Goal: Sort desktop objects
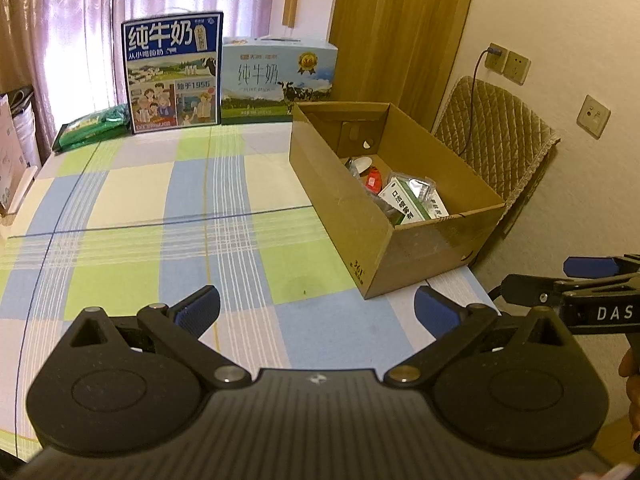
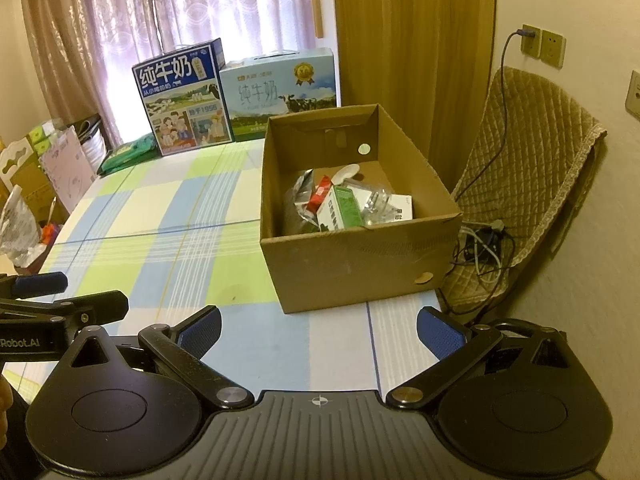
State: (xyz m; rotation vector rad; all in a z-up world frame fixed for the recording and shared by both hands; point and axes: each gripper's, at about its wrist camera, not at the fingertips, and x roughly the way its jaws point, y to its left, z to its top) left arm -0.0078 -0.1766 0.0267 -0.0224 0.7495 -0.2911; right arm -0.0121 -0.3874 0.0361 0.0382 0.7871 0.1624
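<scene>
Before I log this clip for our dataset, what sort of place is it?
Likely a home dining room: a table with a plaid tablecloth, two milk cartons by curtains, and a padded chair.

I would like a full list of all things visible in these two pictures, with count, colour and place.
cardboard box: 1, brown, open, right side of table
small packages: several, green-white, red, silvery, inside the box
milk cartons: 2, dark blue and light blue, far edge of table
green packet: 1, green, far left of table, beside the dark blue carton
tablecloth: 1, checked blue, green, cream, covers table
chair with quilted cover: 1, tan, right of table
wall sockets: cream, wall, one with a cable
curtains: pinkish, behind table
left tongs: black, blue pads, open, empty
right tongs: same, open, empty
</scene>
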